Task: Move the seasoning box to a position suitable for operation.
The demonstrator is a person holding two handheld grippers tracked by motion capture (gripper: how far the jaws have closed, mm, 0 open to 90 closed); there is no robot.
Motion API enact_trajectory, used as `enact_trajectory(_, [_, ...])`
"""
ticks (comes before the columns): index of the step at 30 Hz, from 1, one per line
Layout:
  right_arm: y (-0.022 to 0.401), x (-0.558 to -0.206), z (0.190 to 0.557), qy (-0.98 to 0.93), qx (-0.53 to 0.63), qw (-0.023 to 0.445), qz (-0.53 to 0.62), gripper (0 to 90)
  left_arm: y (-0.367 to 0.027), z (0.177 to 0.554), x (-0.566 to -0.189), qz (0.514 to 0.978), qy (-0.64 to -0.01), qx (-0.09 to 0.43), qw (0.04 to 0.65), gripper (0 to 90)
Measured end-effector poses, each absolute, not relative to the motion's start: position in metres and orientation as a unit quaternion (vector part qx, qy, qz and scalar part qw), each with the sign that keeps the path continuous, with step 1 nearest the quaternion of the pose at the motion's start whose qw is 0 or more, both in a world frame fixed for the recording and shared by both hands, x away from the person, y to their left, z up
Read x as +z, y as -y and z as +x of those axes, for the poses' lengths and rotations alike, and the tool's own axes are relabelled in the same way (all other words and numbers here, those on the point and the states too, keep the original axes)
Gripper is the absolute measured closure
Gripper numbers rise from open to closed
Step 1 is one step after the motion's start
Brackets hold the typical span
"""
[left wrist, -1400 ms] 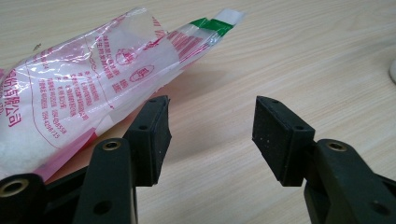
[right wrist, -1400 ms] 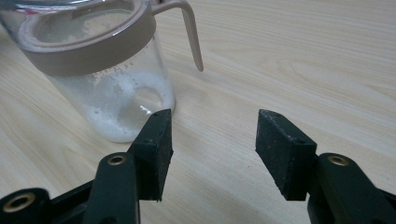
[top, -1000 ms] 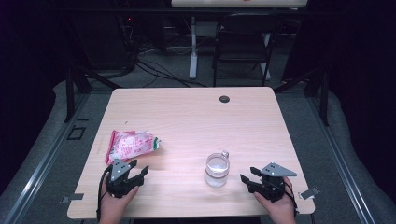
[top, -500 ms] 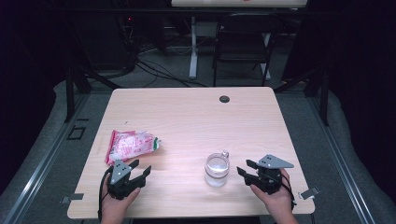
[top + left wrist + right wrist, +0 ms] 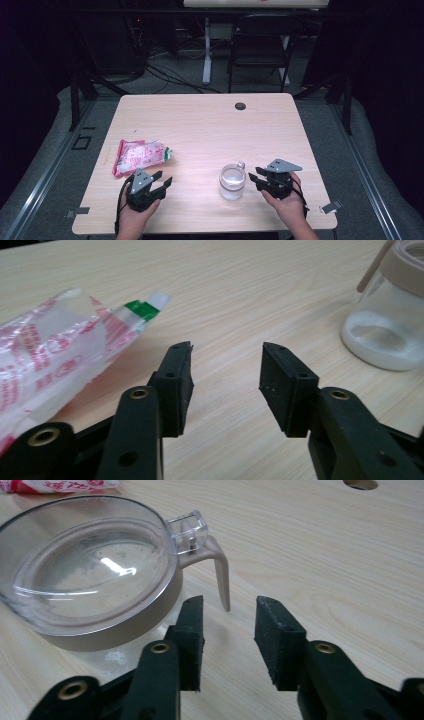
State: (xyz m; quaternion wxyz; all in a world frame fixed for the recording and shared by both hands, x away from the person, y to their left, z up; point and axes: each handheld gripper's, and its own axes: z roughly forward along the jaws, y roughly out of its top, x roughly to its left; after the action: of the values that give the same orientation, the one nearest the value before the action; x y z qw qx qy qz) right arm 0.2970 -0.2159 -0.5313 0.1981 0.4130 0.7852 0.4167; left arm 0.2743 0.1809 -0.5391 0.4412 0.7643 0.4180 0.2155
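Near the front edge of the tabletop (image 5: 200, 120), toward its left corner, I hold my left gripper (image 5: 162, 181) with its jaws parted and nothing between them — they have just been closing. Just beyond it, closer to the left edge, lies the red-and-white plastic packet (image 5: 140, 155), flat on the wood; in the left gripper view its green-tipped end (image 5: 142, 309) points toward the jar. Toward the front right corner, my right gripper (image 5: 254, 177) sits just beside the glass jar (image 5: 232, 181), apart from it, jaws likewise parted around bare air and just closing. The jar stands upright between my two grippers, lid (image 5: 90, 570) shut, white powder in its base; its beige latch lever (image 5: 220, 572) hangs down ahead of my right jaws, untouched.
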Motion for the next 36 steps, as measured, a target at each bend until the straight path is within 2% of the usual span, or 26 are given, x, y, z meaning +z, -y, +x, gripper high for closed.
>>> enact_trajectory(8, [0.210, -0.534, 0.297, -0.783, 0.424, 0.186, 0.415, 74.6, -0.154, 0.279, -0.535, 0.768, -0.409, 0.190, 0.454, 71.3])
enact_trajectory(18, [0.204, -0.536, 0.294, -0.782, 0.429, 0.185, 0.412, 78.5, -0.114, 0.283, -0.537, 0.778, -0.393, 0.160, 0.464, 85.6])
enact_trajectory(36, [0.205, -0.538, 0.291, -0.784, 0.430, 0.181, 0.411, 80.6, -0.068, 0.277, -0.541, 0.796, -0.368, 0.133, 0.462, 88.6])
